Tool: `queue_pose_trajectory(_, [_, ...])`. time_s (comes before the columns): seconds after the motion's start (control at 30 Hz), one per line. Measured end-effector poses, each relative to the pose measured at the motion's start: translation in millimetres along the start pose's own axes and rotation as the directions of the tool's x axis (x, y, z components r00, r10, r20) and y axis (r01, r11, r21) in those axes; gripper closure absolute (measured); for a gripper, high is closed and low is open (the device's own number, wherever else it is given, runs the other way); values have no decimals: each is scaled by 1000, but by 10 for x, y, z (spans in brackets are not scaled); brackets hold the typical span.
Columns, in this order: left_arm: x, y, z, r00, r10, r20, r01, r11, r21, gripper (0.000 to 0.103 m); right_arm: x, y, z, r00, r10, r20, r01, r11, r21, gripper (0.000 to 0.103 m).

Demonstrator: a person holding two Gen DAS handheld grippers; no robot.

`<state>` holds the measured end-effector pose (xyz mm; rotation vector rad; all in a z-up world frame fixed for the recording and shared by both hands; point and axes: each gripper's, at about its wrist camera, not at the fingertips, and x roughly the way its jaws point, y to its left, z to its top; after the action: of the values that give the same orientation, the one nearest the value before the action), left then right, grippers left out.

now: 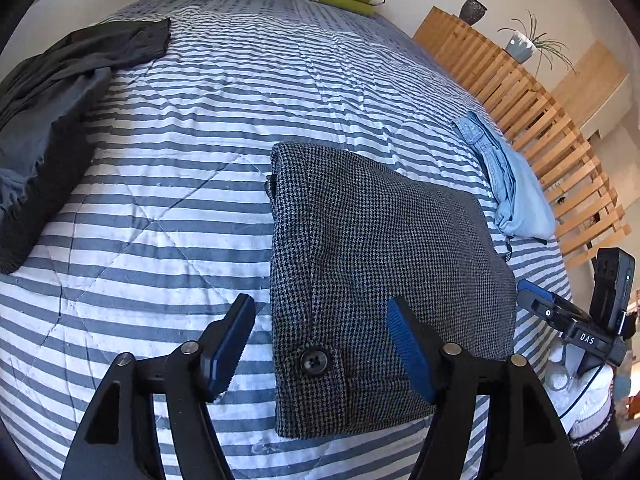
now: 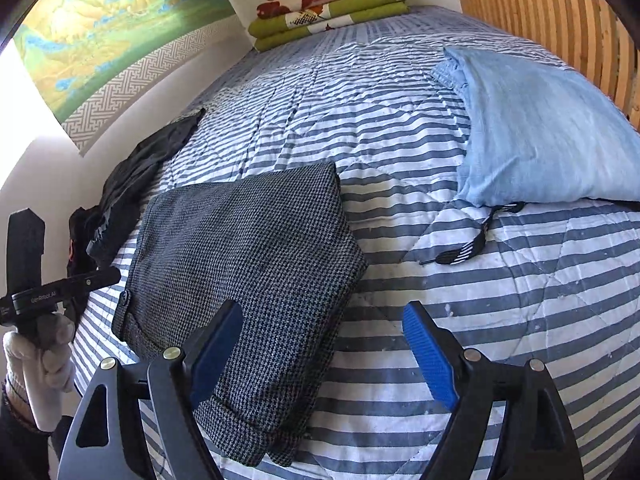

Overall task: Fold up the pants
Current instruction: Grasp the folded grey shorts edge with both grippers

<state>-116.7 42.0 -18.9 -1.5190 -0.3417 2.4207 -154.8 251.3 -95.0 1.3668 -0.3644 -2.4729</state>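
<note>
Grey houndstooth pants (image 1: 372, 264) lie folded into a compact rectangle on the striped bed quilt (image 1: 180, 128), a black button (image 1: 315, 361) showing at their near edge. My left gripper (image 1: 320, 344) hovers open above that near edge, its blue pads wide apart with nothing between them. In the right wrist view the same pants (image 2: 248, 280) lie at lower left. My right gripper (image 2: 320, 344) is open over their right edge, the left pad above the cloth and the right pad above bare quilt (image 2: 500, 300).
A dark crumpled garment (image 1: 60, 92) lies at the left, folded light blue jeans (image 2: 536, 132) at the right with a striped drawstring (image 2: 464, 252). Folded green blankets (image 2: 328, 12) sit at the head. A wooden slatted headboard (image 1: 532, 112) borders the right side. A gloved hand (image 2: 40, 356) holds the other gripper.
</note>
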Motion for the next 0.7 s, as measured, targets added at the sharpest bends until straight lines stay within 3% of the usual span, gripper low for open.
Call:
queue_pose_trajectory(0.27, [443,379,212,991,-117,-66,105,981,-161,28,355,-246,149,987,131,-90,-117,982,146,24])
queue_pose_trajectory(0.5, [647,373,206,973,-220,-62,209,966,-154,30,537,-264,143,965,238,-110,-219,962,163,26])
queue_pose_trajectory(0.6, [715,330,195,958,-279,-67,264,949,-174,44,613,-165,140,949,283,-137,-265,954,140,38])
queue_pose_trajectory(0.7, [727,263,186,963,-264,-54,255,957,-139,50,699,-52,142,946,291,-141,-277,955,108,45])
